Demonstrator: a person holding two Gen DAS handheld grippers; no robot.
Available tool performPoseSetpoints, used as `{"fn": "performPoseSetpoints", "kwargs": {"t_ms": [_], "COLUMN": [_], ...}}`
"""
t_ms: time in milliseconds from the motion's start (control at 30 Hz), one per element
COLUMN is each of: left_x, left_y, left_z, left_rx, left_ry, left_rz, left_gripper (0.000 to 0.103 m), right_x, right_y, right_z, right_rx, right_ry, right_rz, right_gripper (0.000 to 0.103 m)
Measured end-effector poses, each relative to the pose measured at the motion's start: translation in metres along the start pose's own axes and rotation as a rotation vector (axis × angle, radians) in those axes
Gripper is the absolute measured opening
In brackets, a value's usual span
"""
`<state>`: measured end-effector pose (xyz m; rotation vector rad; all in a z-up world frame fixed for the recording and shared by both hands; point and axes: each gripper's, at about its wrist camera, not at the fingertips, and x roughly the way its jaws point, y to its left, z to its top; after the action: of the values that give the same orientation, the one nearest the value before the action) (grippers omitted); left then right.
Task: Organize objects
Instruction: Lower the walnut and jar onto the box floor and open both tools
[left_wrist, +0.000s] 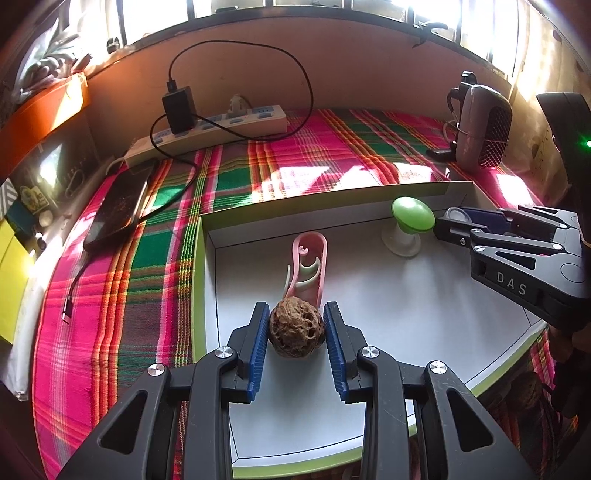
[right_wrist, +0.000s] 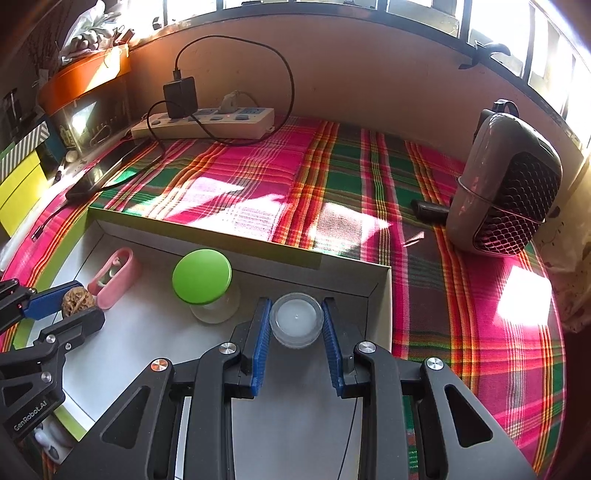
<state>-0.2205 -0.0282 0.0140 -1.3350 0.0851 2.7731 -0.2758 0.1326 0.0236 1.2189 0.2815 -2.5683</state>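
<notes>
A shallow white box lid with a green rim lies on the plaid cloth; it also shows in the right wrist view. My left gripper is shut on a brown wrinkled walnut low over the box floor; the walnut also shows in the right wrist view. My right gripper is shut on a small clear round container near the box's far right corner. A pink clip-like holder lies just beyond the walnut. A green-capped clear jar stands in the box beside the right gripper.
A white power strip with a black charger and cables lies at the back. A black phone rests at the left of the box. A grey mesh-fronted heater stands at the right. The plaid cloth stretches right of the box.
</notes>
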Motion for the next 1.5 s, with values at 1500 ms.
{"fn": "performPoseSetpoints", "kwargs": {"t_ms": [1500], "left_x": [-0.017], "left_y": [-0.002], "left_z": [-0.004], "left_rx": [-0.01], "left_ry": [-0.015], "left_rz": [-0.03], "left_gripper": [0.03], "right_x": [-0.022], "right_y": [0.0], "right_z": [-0.006], "right_rx": [0.051], "right_ry": [-0.039], "right_rz": [-0.004], "right_gripper": [0.041]}}
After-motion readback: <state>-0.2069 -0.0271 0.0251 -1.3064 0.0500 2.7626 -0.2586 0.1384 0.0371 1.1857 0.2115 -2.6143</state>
